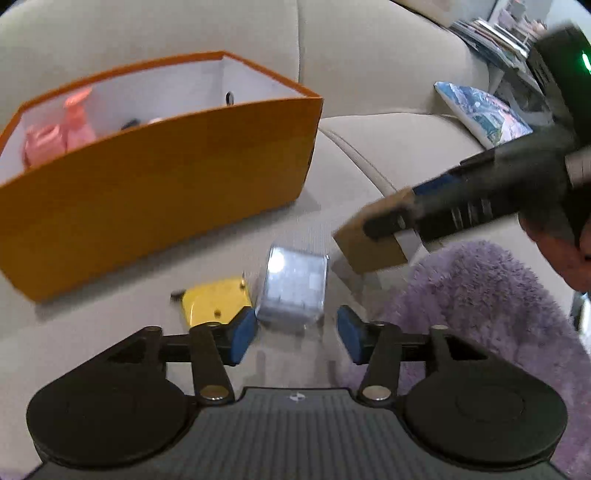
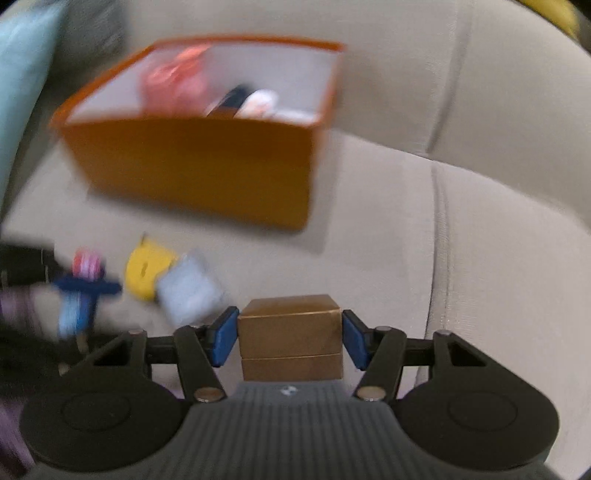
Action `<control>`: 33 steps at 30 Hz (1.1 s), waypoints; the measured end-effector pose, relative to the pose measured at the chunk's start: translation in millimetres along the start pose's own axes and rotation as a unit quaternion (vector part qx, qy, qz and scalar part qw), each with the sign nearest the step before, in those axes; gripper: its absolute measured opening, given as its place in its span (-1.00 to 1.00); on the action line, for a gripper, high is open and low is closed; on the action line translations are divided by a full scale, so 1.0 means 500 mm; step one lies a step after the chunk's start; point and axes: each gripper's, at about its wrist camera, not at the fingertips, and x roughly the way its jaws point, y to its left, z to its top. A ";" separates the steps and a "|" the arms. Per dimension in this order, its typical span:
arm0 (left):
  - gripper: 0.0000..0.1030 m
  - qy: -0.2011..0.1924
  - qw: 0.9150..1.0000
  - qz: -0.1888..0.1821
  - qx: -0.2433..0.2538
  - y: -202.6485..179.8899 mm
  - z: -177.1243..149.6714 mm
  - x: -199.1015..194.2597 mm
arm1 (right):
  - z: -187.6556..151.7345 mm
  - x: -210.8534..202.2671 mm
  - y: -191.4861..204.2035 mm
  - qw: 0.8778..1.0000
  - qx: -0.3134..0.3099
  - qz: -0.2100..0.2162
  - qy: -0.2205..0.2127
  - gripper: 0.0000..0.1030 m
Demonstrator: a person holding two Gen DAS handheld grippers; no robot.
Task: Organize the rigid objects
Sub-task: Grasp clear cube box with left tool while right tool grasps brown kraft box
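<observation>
An orange box (image 1: 155, 192) stands on the beige sofa, with pink items (image 1: 59, 136) inside; it also shows in the right wrist view (image 2: 199, 173). My left gripper (image 1: 295, 338) is open, its pads on either side of a clear cube (image 1: 293, 288). A yellow tape measure (image 1: 214, 299) lies just left of the cube. My right gripper (image 2: 290, 338) is shut on a brown cardboard box (image 2: 290, 332), held above the seat; the left wrist view shows that box (image 1: 373, 240) in the air at the right.
A purple fluffy rug (image 1: 480, 314) covers the seat at the right. A patterned cushion (image 1: 484, 110) leans on the sofa back. Books (image 1: 491, 33) are stacked behind. A seam (image 2: 441, 236) divides the cushions.
</observation>
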 end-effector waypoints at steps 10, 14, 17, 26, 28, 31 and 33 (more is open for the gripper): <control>0.35 0.009 0.998 0.029 0.063 -0.036 0.008 0.065 | -0.027 0.058 -0.013 0.999 0.043 -0.002 0.021 0.19; 0.33 0.004 0.993 0.049 0.109 -0.056 0.001 0.075 | -0.043 0.072 -0.023 0.996 0.060 0.011 0.063 0.21; 0.23 0.001 0.989 0.061 0.131 -0.062 0.001 0.079 | -0.052 0.072 -0.028 0.995 0.069 0.011 0.068 0.21; 0.03 -0.009 0.992 0.047 0.118 -0.044 0.004 0.076 | -0.039 0.091 -0.009 0.995 0.054 0.003 0.080 0.32; 0.03 -0.018 0.994 0.043 0.100 -0.034 0.006 0.062 | -0.039 0.094 -0.001 0.995 0.044 -0.008 0.084 0.30; 0.02 -0.035 0.997 0.024 0.068 -0.013 0.011 0.030 | -0.036 0.093 0.005 0.996 0.039 -0.021 0.083 0.19; 0.02 -0.043 0.997 0.025 0.055 -0.003 0.018 0.014 | -0.034 0.094 0.007 0.995 0.034 -0.025 0.085 0.18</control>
